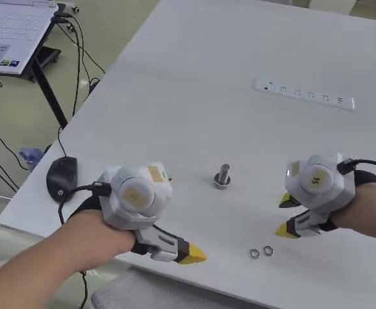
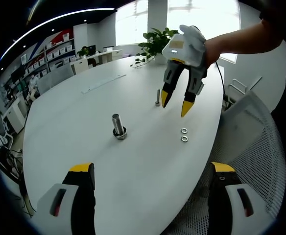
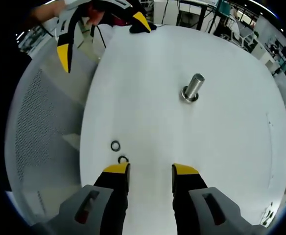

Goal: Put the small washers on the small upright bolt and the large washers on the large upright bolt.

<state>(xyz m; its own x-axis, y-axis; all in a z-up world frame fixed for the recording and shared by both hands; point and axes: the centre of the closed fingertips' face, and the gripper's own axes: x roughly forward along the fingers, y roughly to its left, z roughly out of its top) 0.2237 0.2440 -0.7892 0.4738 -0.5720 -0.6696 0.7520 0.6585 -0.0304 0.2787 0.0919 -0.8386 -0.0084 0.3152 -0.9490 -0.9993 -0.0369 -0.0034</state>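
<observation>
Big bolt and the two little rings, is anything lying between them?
Nothing, just bare table between the big bolt and the two rings, as the head view shows.

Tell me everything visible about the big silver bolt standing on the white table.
The large silvery metal bolt stands upright on the white table, threaded shank up, resting on its wider base. Whether a washer already rings that base cannot be told. Nothing grips it: the left gripper and right gripper are both open and apart from it. Two small metal washers lie apart from it, nearer the table's edge.
</observation>
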